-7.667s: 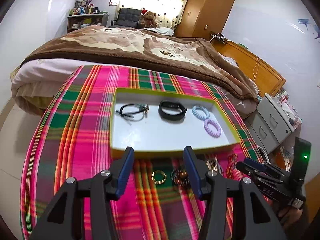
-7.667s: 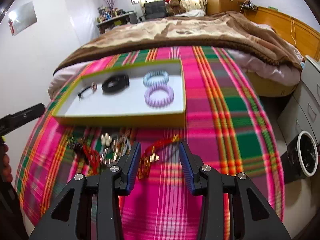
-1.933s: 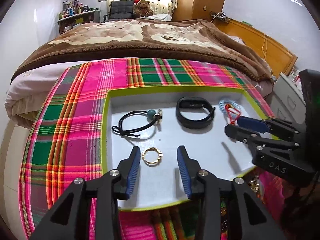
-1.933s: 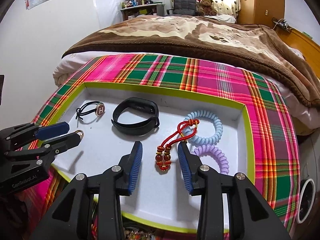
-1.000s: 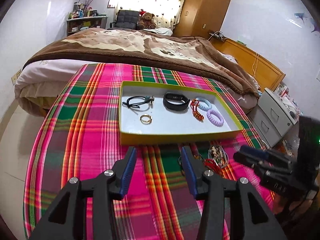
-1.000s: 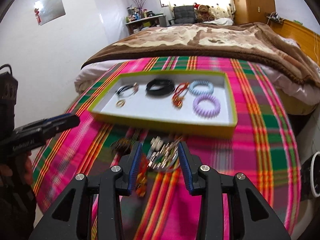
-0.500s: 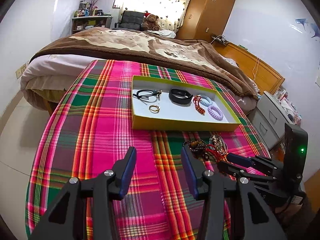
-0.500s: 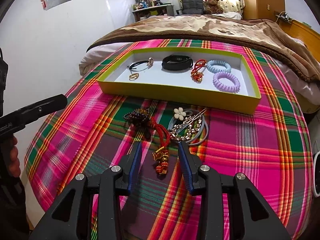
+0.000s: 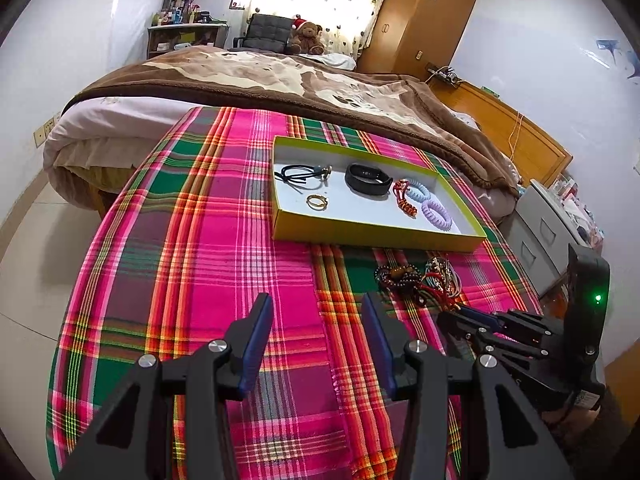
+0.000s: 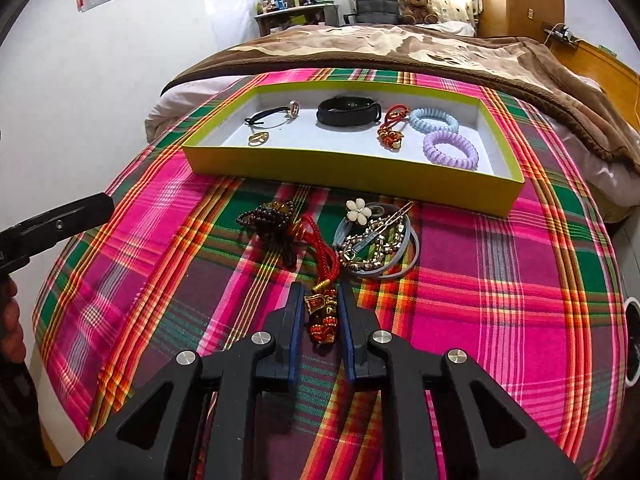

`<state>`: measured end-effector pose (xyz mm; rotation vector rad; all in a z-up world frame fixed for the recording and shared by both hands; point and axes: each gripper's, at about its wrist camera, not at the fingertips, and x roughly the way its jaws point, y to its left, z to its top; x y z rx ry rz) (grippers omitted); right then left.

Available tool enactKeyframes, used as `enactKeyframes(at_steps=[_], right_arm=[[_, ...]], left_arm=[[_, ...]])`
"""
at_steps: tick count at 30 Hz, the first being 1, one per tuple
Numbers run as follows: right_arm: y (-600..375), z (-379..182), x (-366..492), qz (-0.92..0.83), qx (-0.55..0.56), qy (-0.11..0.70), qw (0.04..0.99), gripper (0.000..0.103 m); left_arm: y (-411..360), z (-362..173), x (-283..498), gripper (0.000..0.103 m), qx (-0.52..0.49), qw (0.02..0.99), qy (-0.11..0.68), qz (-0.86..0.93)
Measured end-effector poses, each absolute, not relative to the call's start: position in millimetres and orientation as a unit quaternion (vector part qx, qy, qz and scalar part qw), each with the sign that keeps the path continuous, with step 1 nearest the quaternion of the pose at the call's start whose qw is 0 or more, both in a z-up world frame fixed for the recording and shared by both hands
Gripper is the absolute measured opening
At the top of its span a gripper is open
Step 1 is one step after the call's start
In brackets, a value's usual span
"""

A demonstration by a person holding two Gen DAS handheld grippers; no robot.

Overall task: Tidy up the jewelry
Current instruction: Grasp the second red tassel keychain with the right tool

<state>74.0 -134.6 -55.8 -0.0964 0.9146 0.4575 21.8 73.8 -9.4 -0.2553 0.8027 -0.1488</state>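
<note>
Closing in the last half second, the right claw now has its blue pads clenched on the gold-and-red charm at the end of the red cord tassel, which lies on the plaid-covered desk; a moment earlier those pads stood wide around it. Left claw hovers released over bare plaid, nothing between its pads.

Just past the charm: dark bead bracelet, touching the tassel cord. Beside it on the right, a tangle of grey bands with a rhinestone clip and a white flower clip.

Further off, the yellow-green tray already holds a black cord tie, gold ring, black band, red knotted bracelet, blue coil tie and purple coil tie.

Judgement: pick of the tassel is secured; lift and carry to the tray comes next. Cord may drag the bead bracelet along. Three loose items or clusters remain outside.
</note>
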Motion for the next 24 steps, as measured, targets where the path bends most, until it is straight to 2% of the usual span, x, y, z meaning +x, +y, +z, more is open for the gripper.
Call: enactKeyframes(at_steps=[9, 24], right_arm=[[-155, -54, 61, 0.238, -0.023, 0.442, 0.864, 0.017], [-223, -38, 56, 0.142, 0.023, 0.415, 0.898, 0.017]], left_arm=[[64, -14, 26, 0.048, -0.115, 0.906, 0.399, -0.081], [27, -25, 48, 0.048, -0.103, 0.892, 0.423, -0.123]])
